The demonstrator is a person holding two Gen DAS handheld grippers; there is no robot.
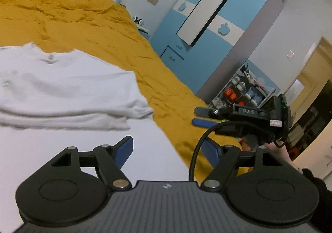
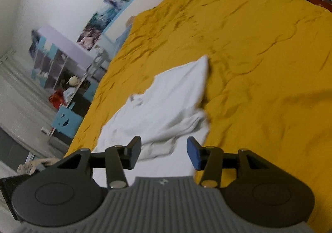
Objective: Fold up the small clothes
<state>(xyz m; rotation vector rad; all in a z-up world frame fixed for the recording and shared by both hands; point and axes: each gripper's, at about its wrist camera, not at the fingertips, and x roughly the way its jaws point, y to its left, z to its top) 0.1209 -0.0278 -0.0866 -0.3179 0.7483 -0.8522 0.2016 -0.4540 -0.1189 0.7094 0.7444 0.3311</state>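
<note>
A: Item one?
B: White cotton garment [image 2: 164, 104], partly folded, lying on the wrinkled mustard-yellow bedspread [image 2: 259, 56].

A: Left gripper [image 1: 170, 150]?
B: Jaws spread wide, empty, above the garment's near edge.

A: Right gripper [image 2: 164, 150]?
B: Jaws parted, empty, over the same cloth.

A: Background?
B: Blue-and-white wardrobe [image 1: 217, 15].

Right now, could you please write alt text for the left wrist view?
A partly folded white garment lies on a mustard-yellow bedspread, with the open left tongs hovering empty above its near edge. The right tongs, also open, reach in from the right; a blue wardrobe stands behind.
</note>
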